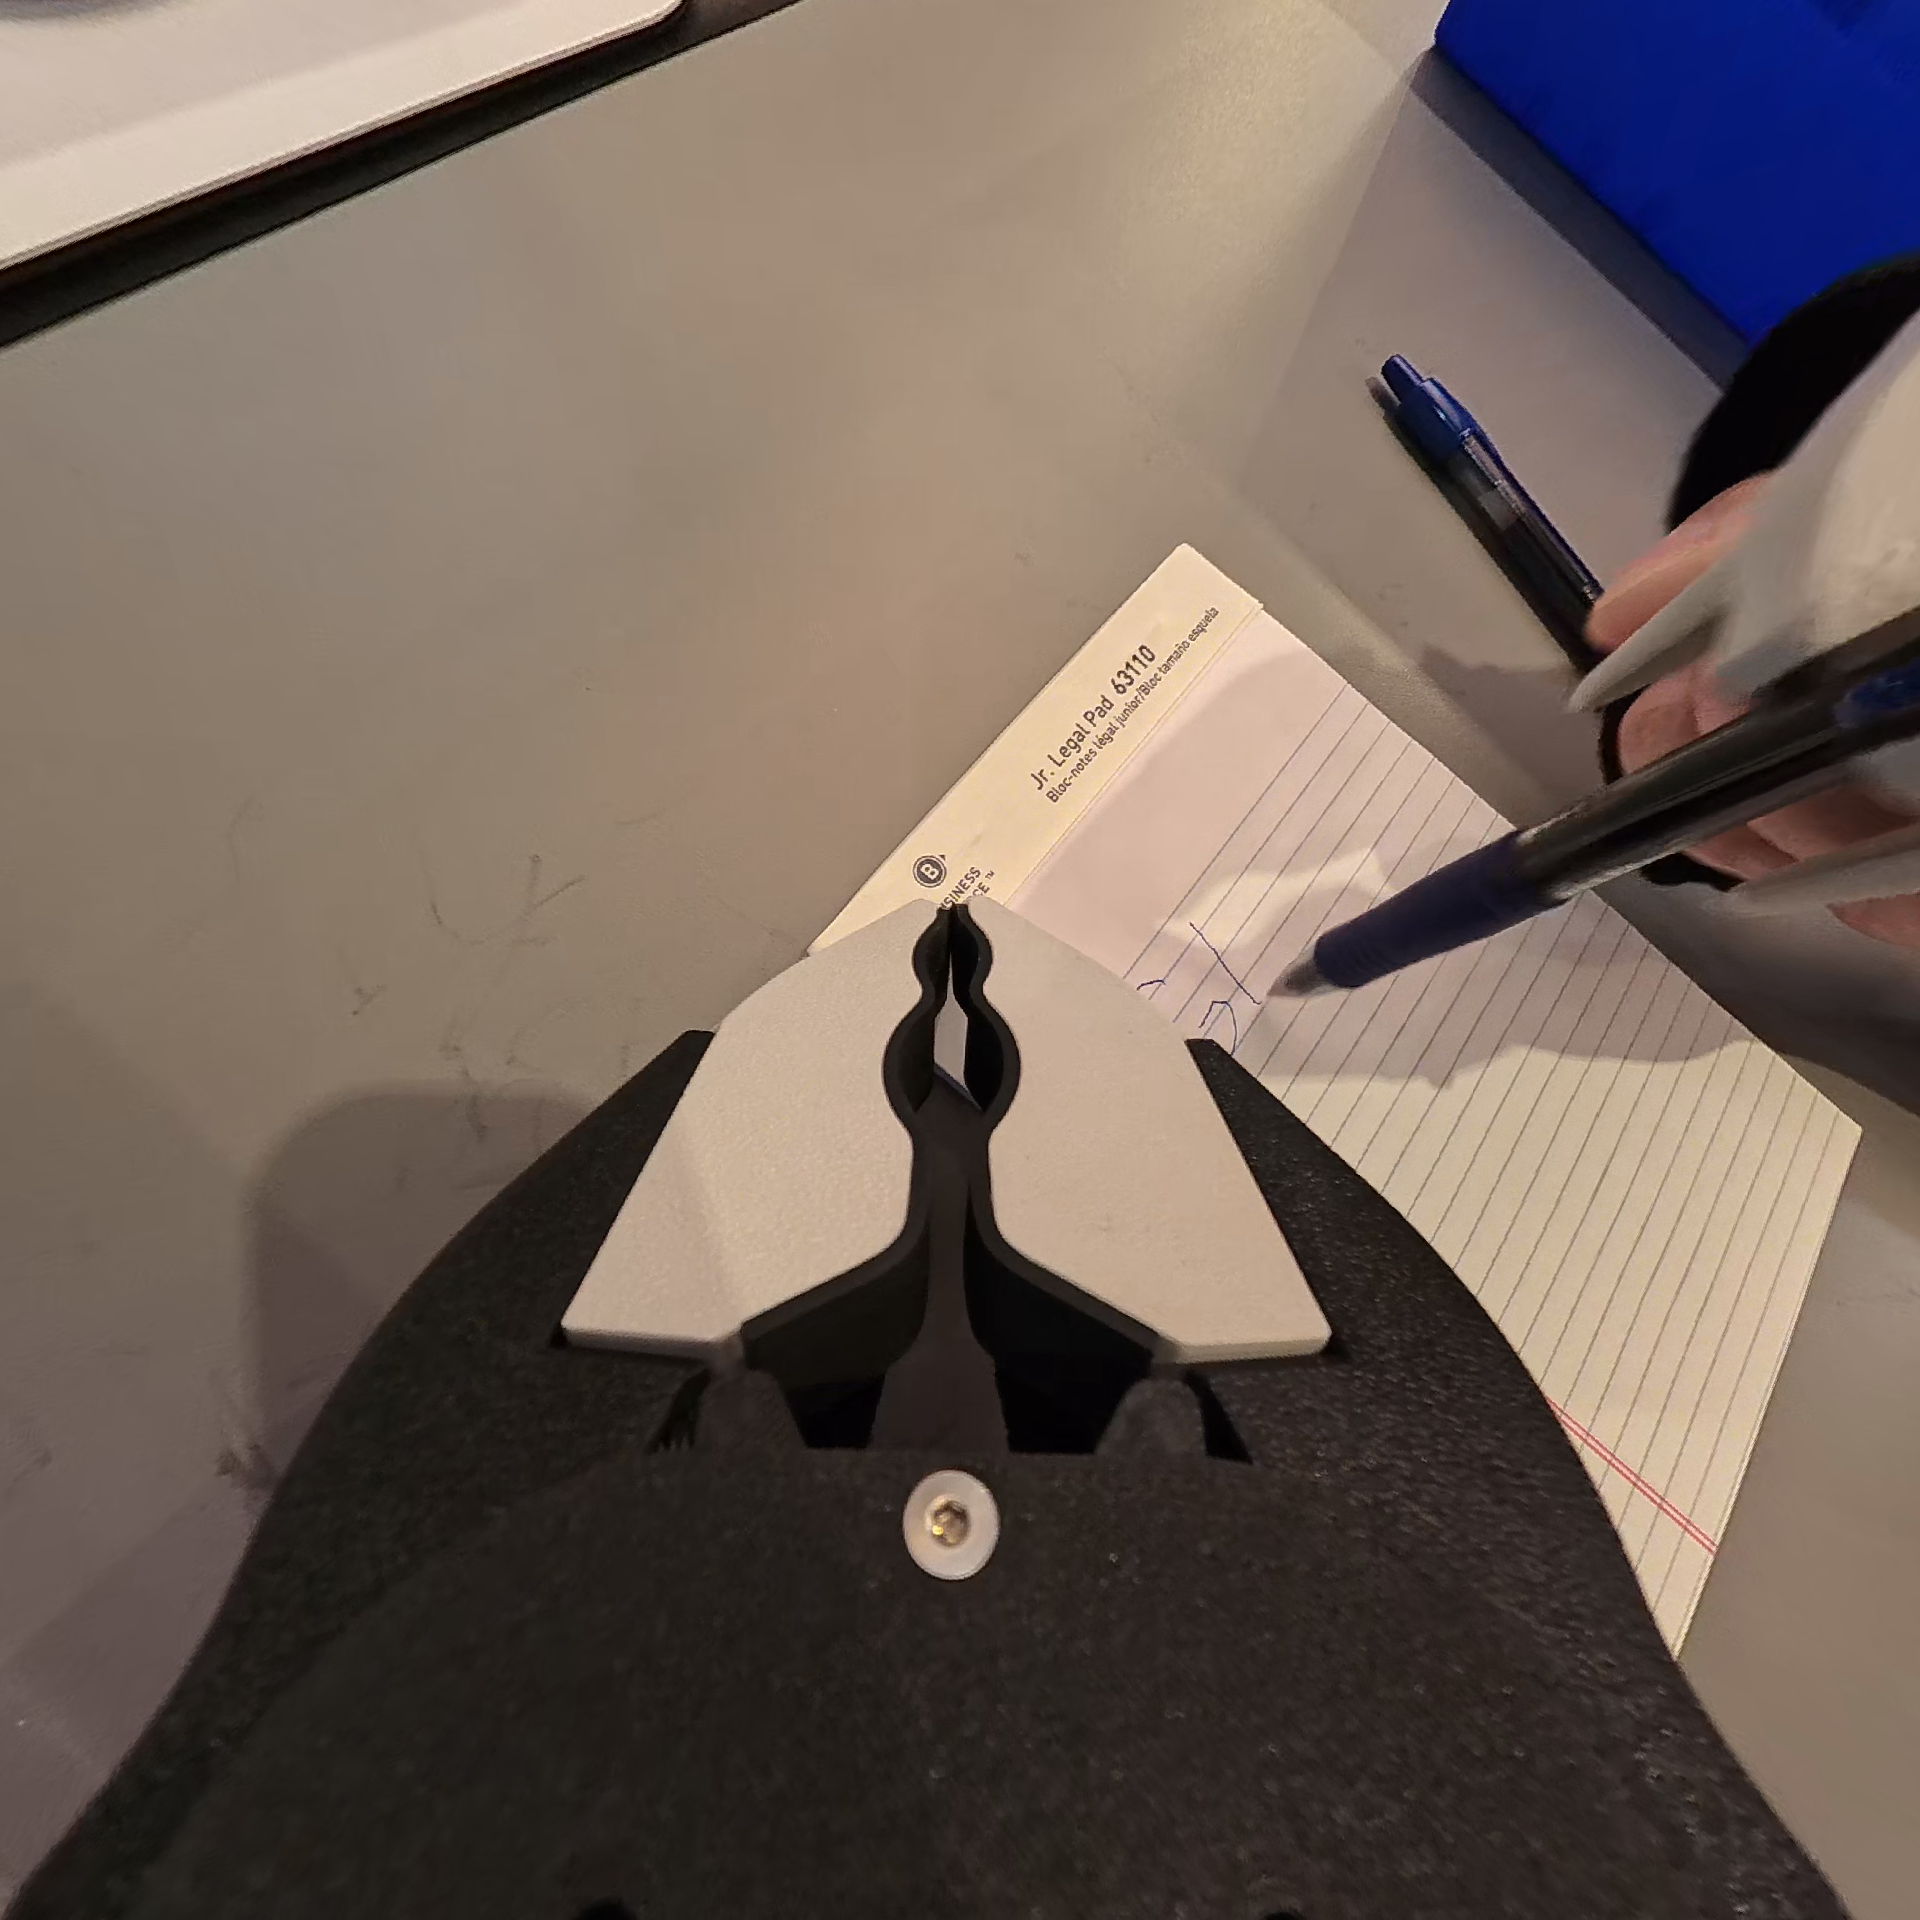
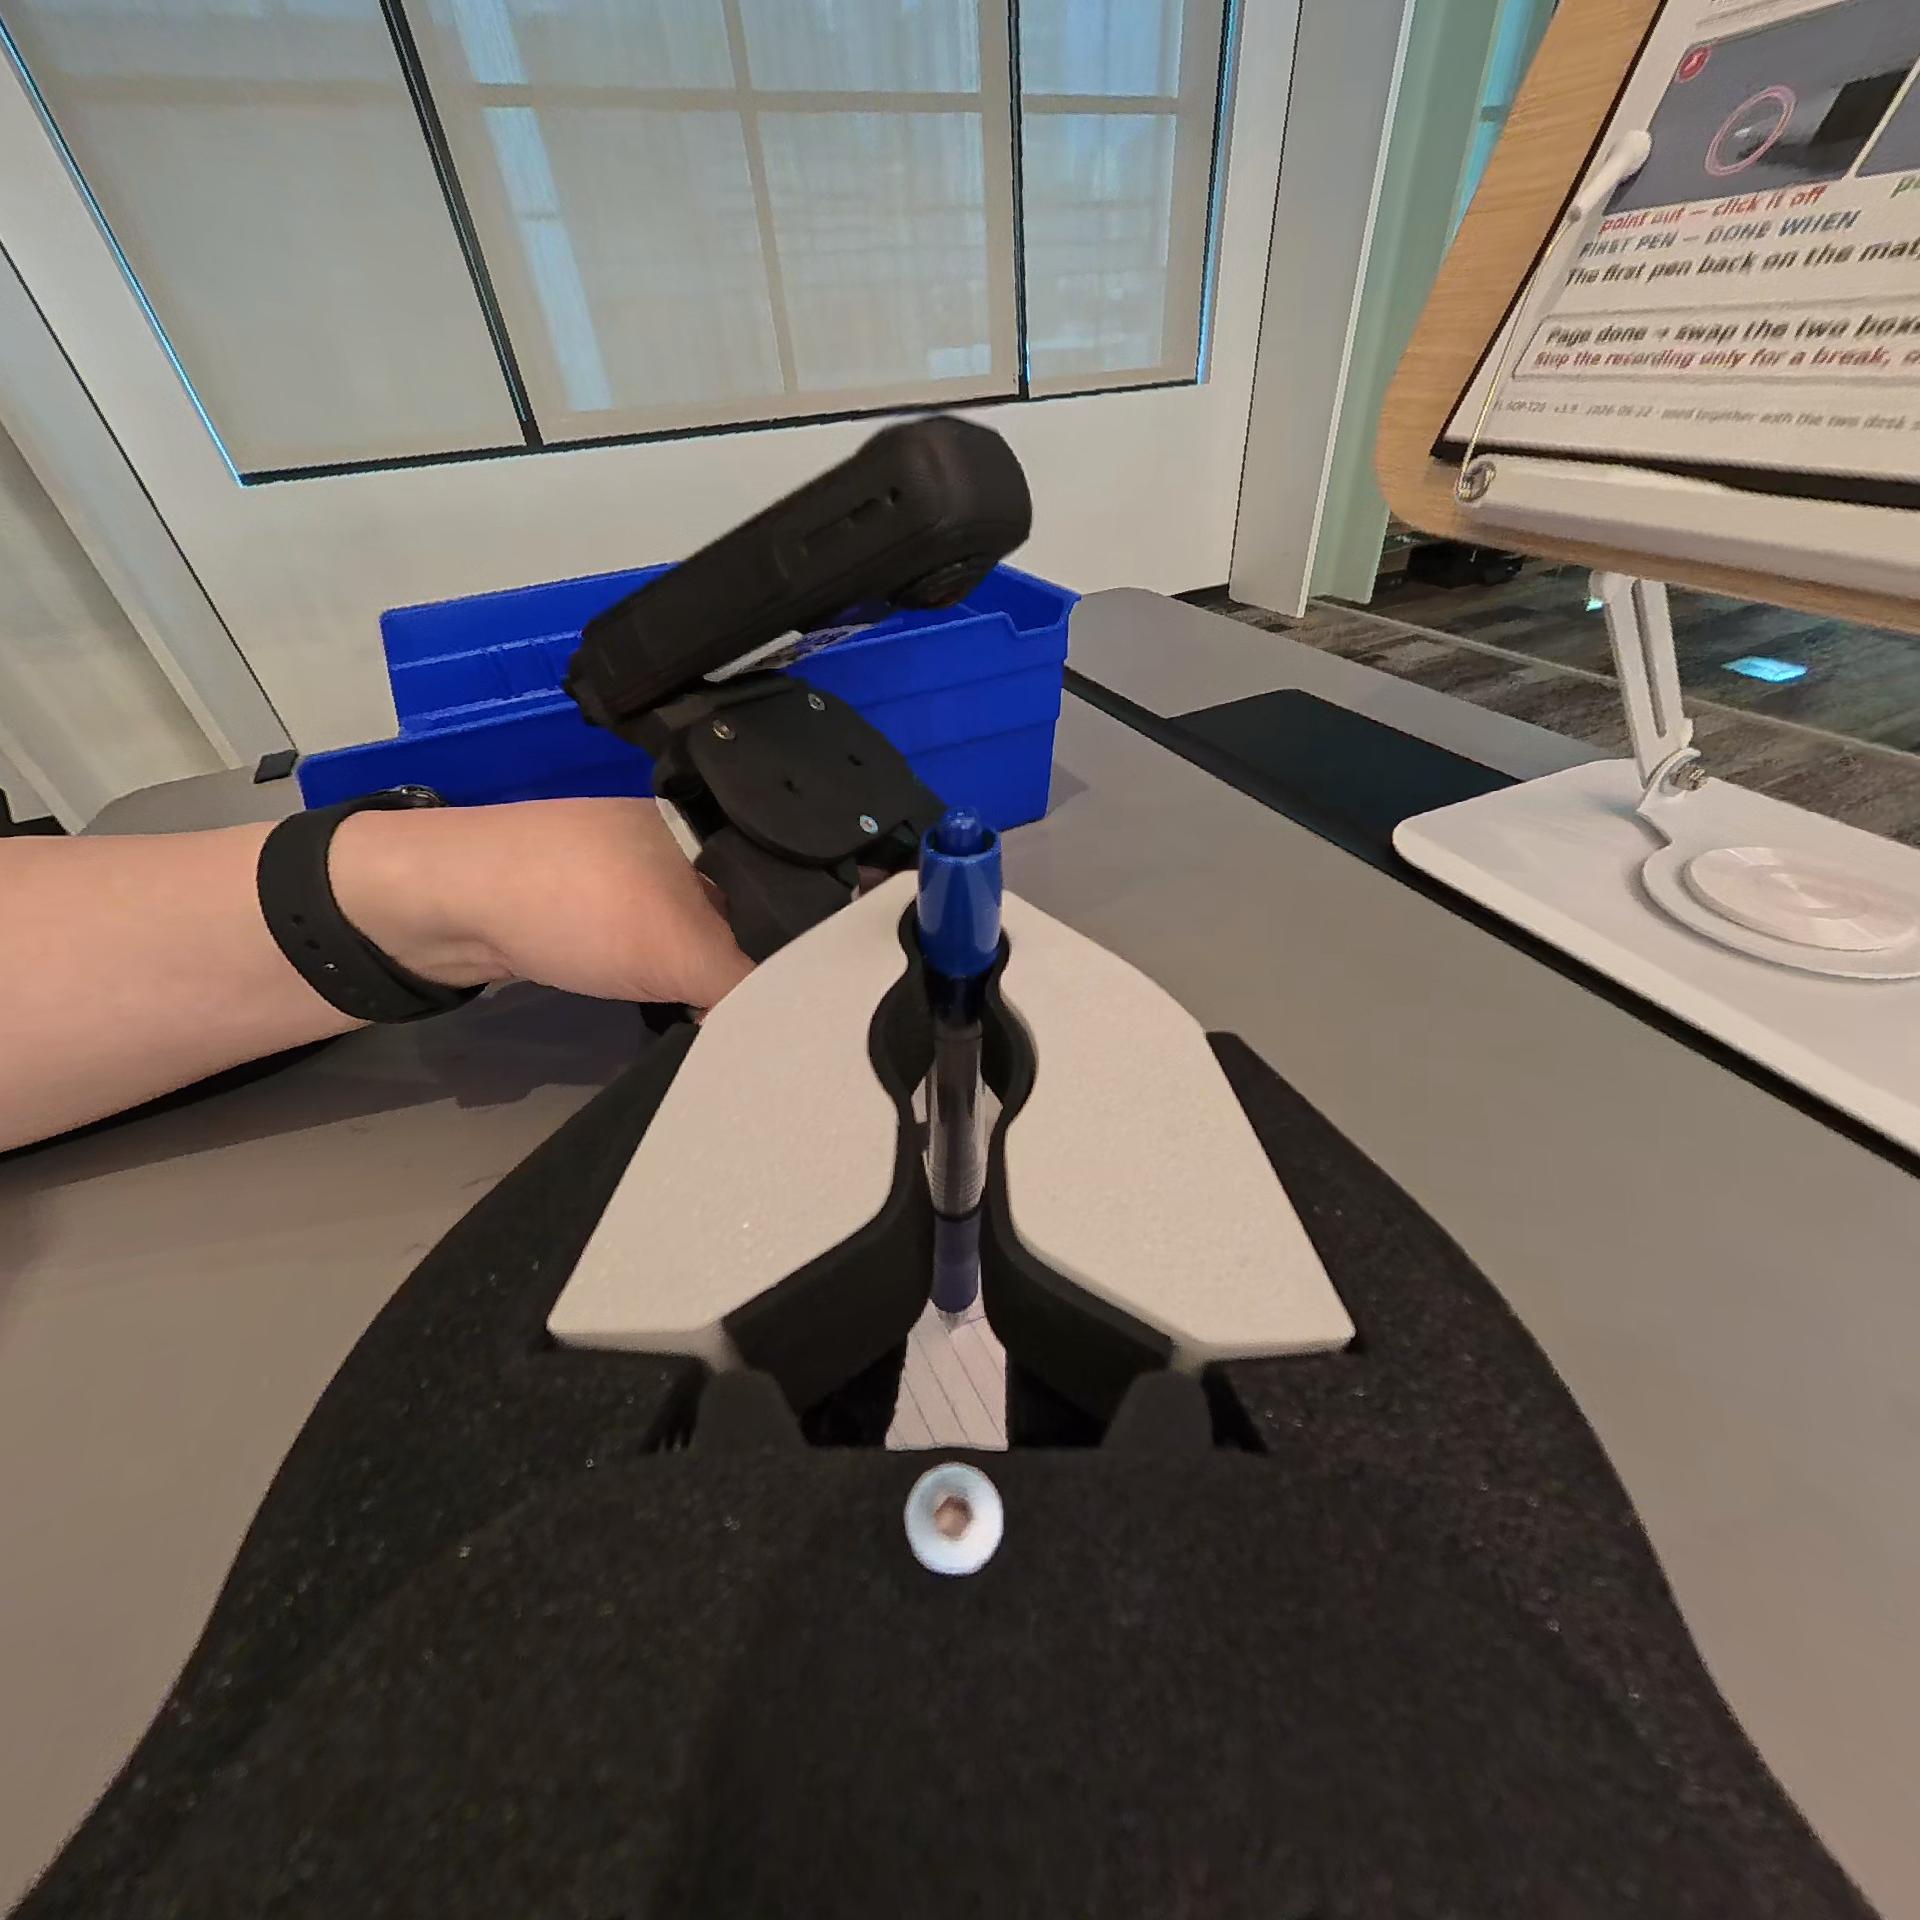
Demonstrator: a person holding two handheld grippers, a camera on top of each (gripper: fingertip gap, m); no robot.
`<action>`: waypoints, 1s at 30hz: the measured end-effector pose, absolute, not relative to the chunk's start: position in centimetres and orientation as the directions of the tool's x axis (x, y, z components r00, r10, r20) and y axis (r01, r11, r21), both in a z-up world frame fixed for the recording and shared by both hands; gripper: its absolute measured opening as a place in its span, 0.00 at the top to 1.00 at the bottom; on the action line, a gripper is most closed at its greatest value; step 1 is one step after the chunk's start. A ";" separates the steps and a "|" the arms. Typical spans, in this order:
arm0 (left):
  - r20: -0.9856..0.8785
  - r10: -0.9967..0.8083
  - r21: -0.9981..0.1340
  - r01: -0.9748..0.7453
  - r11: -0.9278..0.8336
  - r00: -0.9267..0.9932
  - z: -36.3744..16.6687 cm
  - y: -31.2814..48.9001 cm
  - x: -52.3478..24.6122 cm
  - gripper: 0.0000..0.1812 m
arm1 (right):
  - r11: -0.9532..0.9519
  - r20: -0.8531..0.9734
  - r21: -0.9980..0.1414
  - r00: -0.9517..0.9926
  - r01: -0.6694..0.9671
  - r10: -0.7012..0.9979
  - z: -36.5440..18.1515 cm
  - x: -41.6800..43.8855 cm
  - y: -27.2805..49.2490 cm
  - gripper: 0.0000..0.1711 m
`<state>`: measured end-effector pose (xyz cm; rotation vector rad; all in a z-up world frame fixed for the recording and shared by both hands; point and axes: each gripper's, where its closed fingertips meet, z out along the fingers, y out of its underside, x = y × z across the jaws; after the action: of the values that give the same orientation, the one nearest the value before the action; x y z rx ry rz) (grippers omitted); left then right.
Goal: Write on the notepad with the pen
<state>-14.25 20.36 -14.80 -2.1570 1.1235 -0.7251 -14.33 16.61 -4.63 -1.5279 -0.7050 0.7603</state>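
Two pens are seen in the left wrist view: a blue pen [image 1: 1475,904] is clamped between the fingers of the right gripper [image 1: 1766,748], its tip set on the lined page of the notepad [image 1: 1507,1143] just beside a few blue ink strokes [image 1: 1205,977], while a second blue pen [image 1: 1475,478] is left lying on the grey table [image 1: 623,623] just beyond the notepad's far edge. The notepad is laid flat on the table, with its cream header band [image 1: 1049,769] at the end nearest the left gripper [image 1: 953,920]. The left gripper's fingers are brought together with nothing held, their tips poised over the notepad's header corner; whether the paper is touched cannot be told. In the right wrist view the held pen [image 2: 956,1039] is shown upright between the closed fingers, click end up, above a strip of lined paper. A blue bin [image 2: 727,675] and a white document stand [image 2: 1662,883] are placed farther from the notepad.
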 end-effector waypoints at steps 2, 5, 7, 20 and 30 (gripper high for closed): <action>0.192 -0.848 -0.714 -0.523 -0.466 0.494 -14.8 20.4 -14.2 1.00 | -0.033 -0.029 -0.999 0.611 -0.004 0.791 -3.6 -14.1 16.5 0.97; 0.192 -0.848 -0.714 -0.523 -0.466 0.494 -14.8 20.4 -14.2 1.00 | -0.020 -0.004 -1.000 0.633 0.018 0.774 -3.5 -13.6 16.9 0.98; 0.193 -0.848 -0.714 -0.522 -0.467 0.494 -14.8 20.4 -14.2 1.00 | -0.051 -0.025 -0.998 0.639 0.022 0.768 -4.4 -13.4 17.5 0.98; 0.193 -0.848 -0.714 -0.522 -0.467 0.494 -14.8 20.4 -14.3 1.00 | -0.079 -0.051 -0.997 0.652 0.014 0.757 -4.8 -12.6 18.5 0.97; 0.192 -0.848 -0.714 -0.523 -0.466 0.494 -14.8 20.3 -14.3 1.00 | -0.082 -0.048 -0.996 0.649 0.022 0.759 -4.9 -12.4 18.1 0.97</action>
<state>-14.31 20.35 -14.79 -2.1561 1.1226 -0.7262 -12.39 18.08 -4.92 -1.5481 -0.6716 0.6945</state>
